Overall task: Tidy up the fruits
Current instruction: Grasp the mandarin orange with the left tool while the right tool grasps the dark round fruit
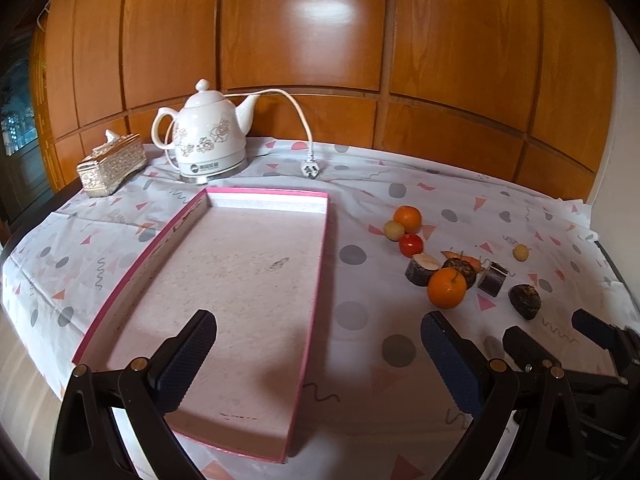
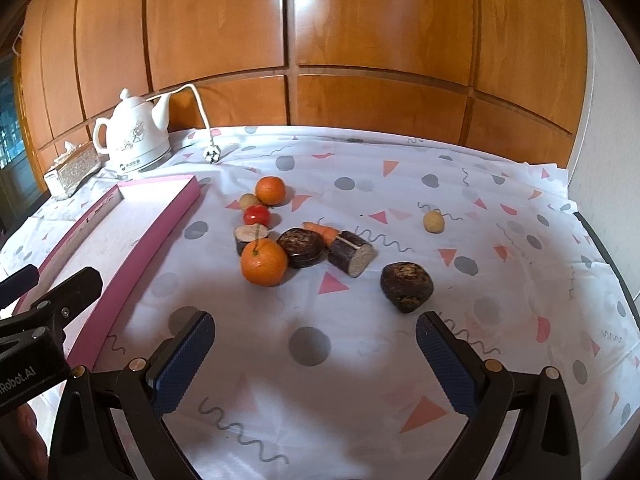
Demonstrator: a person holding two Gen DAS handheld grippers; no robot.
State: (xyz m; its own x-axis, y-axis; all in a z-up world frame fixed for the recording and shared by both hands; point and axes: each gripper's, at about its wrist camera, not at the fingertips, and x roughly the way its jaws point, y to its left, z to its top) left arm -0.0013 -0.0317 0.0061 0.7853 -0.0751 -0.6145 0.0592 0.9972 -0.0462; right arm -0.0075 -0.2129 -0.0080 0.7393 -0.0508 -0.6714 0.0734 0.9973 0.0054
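Two views. Left wrist: left gripper (image 1: 319,354) fingers spread wide, holding nothing. Pink tray (image 1: 132,266) lies under and ahead of the left finger, its near rim just below the fingers; bare table (image 1: 360,216) between tray edge and fruit cluster (image 1: 446,288) off the right finger. Right wrist: right gripper (image 2: 316,356) wide apart, empty; near orange (image 2: 264,262) ahead-left, dark fruit (image 2: 406,286) just beyond the right finger, clear cloth between the fingers.

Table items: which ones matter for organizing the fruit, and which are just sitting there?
For the job: pink tray, two oranges, red fruit, dark fruit, both open grippers.

Lying about: white kettle, its plug, tissue box.
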